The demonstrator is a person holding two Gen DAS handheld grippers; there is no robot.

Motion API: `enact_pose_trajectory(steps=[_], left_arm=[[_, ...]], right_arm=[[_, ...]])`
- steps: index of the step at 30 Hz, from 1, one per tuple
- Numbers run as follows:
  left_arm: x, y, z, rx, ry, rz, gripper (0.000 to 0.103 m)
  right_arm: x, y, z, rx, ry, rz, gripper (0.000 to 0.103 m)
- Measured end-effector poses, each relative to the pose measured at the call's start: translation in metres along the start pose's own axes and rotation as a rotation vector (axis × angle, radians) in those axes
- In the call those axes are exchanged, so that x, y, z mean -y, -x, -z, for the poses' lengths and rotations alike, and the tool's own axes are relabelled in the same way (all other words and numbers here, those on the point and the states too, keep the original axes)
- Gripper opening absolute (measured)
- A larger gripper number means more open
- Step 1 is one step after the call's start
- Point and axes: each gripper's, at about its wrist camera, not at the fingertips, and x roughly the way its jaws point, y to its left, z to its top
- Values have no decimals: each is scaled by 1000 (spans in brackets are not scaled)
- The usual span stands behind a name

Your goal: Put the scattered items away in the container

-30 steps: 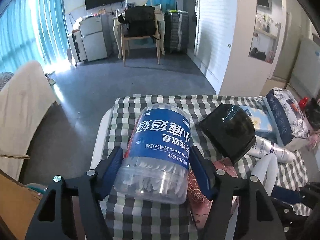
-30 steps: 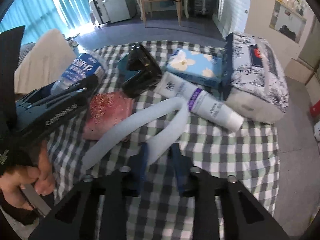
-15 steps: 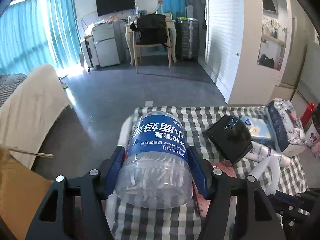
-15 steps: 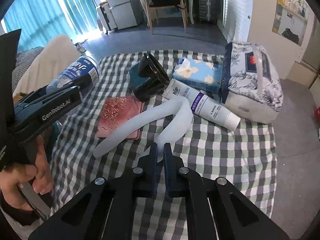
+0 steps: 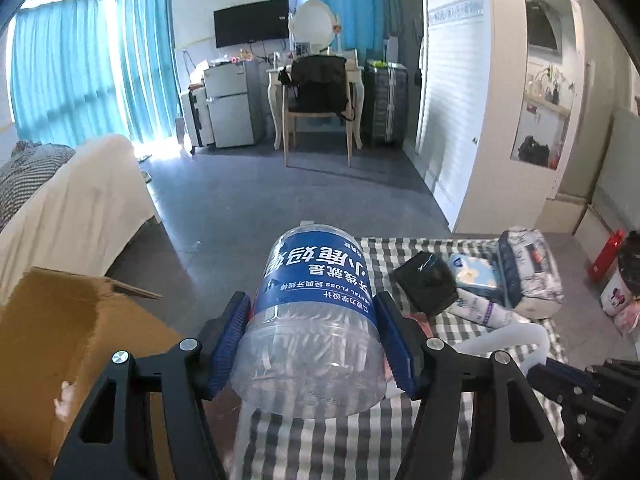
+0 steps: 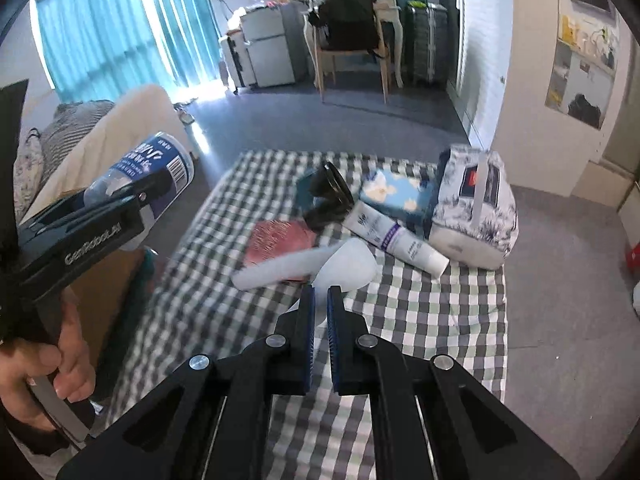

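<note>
Left wrist: floss jar (image 5: 316,316) lifted higher; cardboard box (image 5: 60,340) now nearer.

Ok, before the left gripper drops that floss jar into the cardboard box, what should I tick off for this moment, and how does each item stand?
1. Left gripper clamped on the floss jar: ok, both pads press its sides.
2. Jar clear of the checked cloth: ok, the right wrist view shows it held in the air.
3. Jar over the cardboard box: not ok, the box lies to its left.
4. Box open: ok, a flap stands up; its inside cannot be seen.
5. Right gripper grip on the white U-shaped piece: ok, jaws nearly closed on its end.
6. Grippers clear of each other: ok, they are apart.
</note>
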Motion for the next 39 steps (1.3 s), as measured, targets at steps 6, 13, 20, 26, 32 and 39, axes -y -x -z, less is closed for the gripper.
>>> enact_pose_trajectory(steps=[6,13,20,26,32,39], left_arm=[[-15,41,-1,32,25,3,64],[-43,91,-7,75,70,-9,64],[-79,137,-9,128,121,-34,64],[-99,152,0,133,144,-51,64],[-91,143,9,120,126,-35,64],[-63,119,17,90,113,4,64]], right_arm=[[-19,32,-4,60,52,-21,5],[-49,72,-13,133,124,-44,5],[-81,104,-18,180,180,-46,0],[-59,71,-7,123,118,14,10],[-5,27,29,-7,-12,73,103],[12,-25,51,-122,-15,120,102]])
